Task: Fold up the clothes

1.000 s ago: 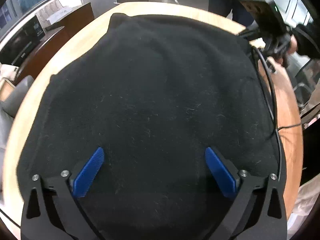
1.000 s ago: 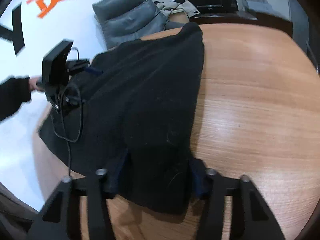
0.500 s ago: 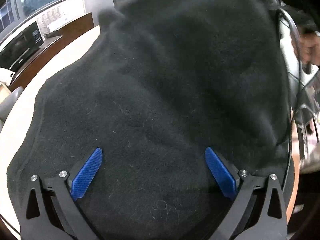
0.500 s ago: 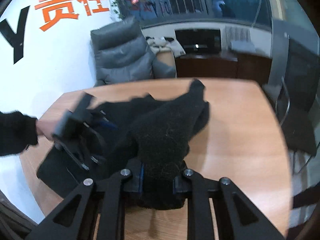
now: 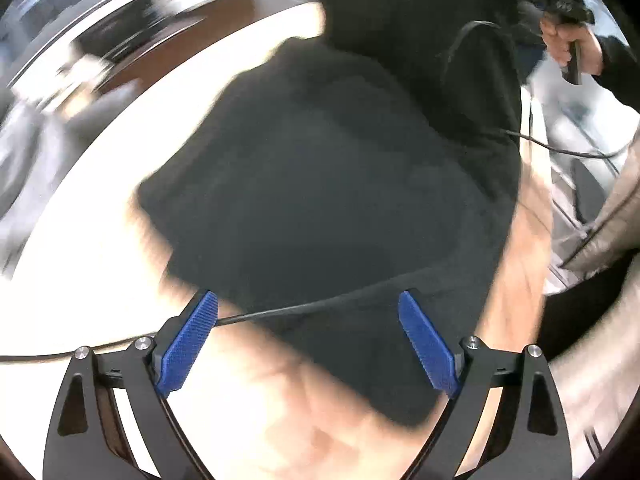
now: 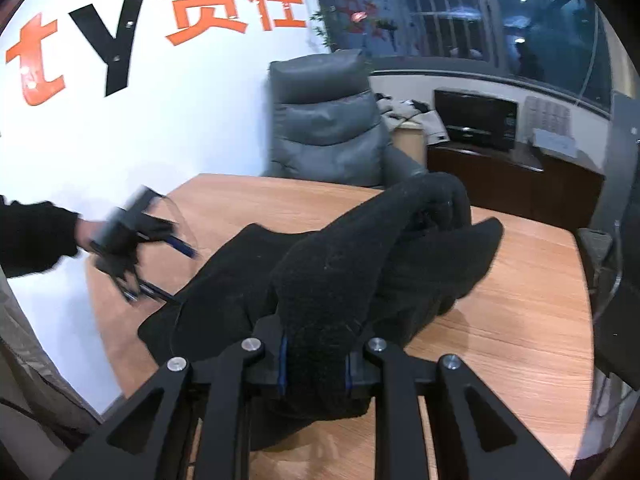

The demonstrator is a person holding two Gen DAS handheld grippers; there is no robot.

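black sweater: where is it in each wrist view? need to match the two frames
Left wrist: black sweater fills the centre, spread on the wooden table, beyond the left gripper, whose jaws are closing on nothing.
Right wrist: sweater lower centre, one end bunched in the right gripper.
Shared landmark: the wooden table.

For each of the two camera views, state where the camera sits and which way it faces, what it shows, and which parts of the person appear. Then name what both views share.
Left wrist: on the left gripper, facing steeply down at the black garment on the table; jaws closing, nothing between; right hand visible.
Right wrist: on the right gripper, facing slantwise down across the table toward the grey chair, clamped on the garment; left gripper visible.
Shared: garment, table.
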